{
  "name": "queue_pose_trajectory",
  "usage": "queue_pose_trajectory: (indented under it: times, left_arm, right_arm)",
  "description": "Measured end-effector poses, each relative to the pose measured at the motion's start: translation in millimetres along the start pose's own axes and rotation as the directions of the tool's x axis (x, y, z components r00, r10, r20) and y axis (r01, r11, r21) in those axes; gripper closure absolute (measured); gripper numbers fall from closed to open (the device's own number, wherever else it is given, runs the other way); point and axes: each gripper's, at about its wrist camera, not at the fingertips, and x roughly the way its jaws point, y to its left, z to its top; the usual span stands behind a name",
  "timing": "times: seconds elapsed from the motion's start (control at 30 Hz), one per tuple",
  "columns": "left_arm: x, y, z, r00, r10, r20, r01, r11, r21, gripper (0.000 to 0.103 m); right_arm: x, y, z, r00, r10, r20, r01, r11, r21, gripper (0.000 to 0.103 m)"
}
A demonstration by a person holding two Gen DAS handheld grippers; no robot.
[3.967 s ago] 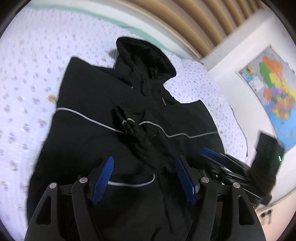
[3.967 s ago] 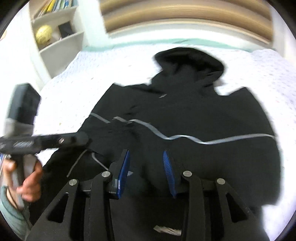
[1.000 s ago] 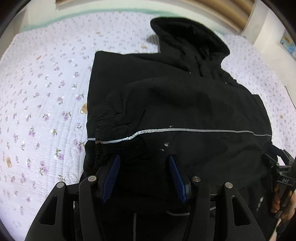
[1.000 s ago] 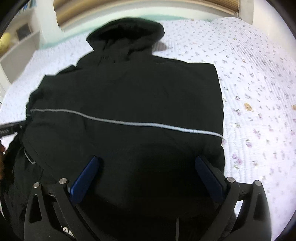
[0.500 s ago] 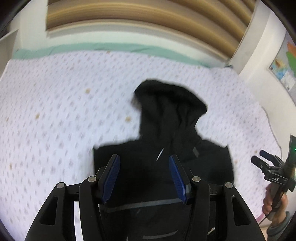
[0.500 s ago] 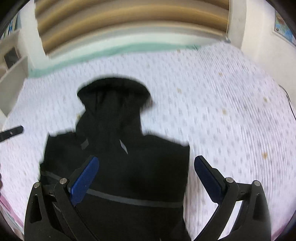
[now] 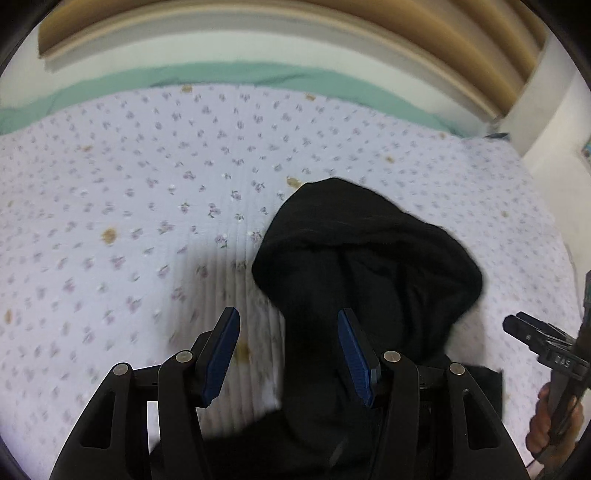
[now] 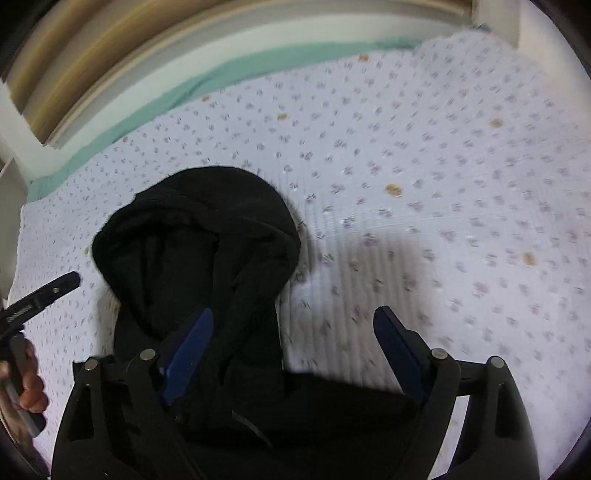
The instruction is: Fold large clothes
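Black jacket hood [image 7: 369, 266] on floral bedspread [image 7: 147, 206] | left tongs [image 7: 288, 354] spread, empty | right tongs [image 8: 291, 354] spread, just narrowing, empty

A bed fills most of both views, covered by a white quilted bedspread [image 7: 147, 221] printed with small purple flowers and a few tan spots. Along its far edge a mint-green sheet [image 7: 229, 75] shows. Behind it stands a slatted headboard [image 7: 332, 22] — tan wood and cream bands. A white wall [image 7: 554, 122] rises at the far right.
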Motion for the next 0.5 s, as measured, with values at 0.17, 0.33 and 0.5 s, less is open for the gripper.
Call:
queue_pose_trajectory:
  times: [0.17,0.33,0.5]
  left_arm:
    - [58,0,9,0.998,0.047,-0.038,-0.047,0.999,0.001,0.047]
    - [86,22,21,0.998,0.046,-0.038,-0.049,0.997,-0.059,0.088]
    - [12,62,16,0.976,-0.192,0.103,0.211,0.953,-0.216,0.086]
  right_arm:
    - [50,2,16,0.999,-0.007,-0.035,0.007,1.0,-0.001,0.019]
    - [74,3,27,0.998,-0.042,-0.036,0.041,0.999,-0.036,0.096]
    - [6,-12,22,0.993,0.033,0.109,-0.028,0.998,-0.048,0.095]
